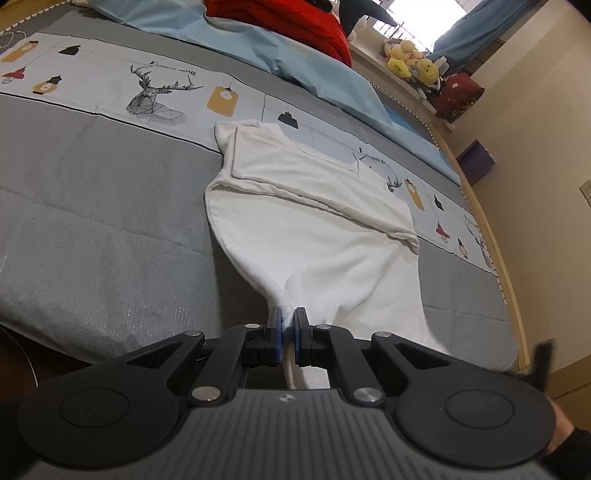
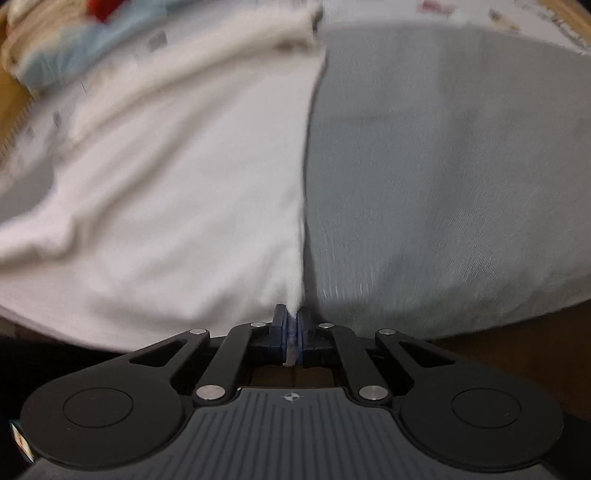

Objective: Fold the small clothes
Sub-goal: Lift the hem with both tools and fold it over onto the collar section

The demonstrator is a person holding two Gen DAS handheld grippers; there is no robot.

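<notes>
A white garment (image 1: 314,206) lies partly folded on a grey bed (image 1: 92,206). The left tongs (image 1: 287,323) pinch its near edge; the right tongs (image 2: 293,321) pinch another corner.

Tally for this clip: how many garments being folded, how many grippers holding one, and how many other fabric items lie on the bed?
White garment: 1
Grippers shut on it: 2, left gripper, right gripper
Light blue bedding: 1
Red fabric: 1
Total: 5
</notes>
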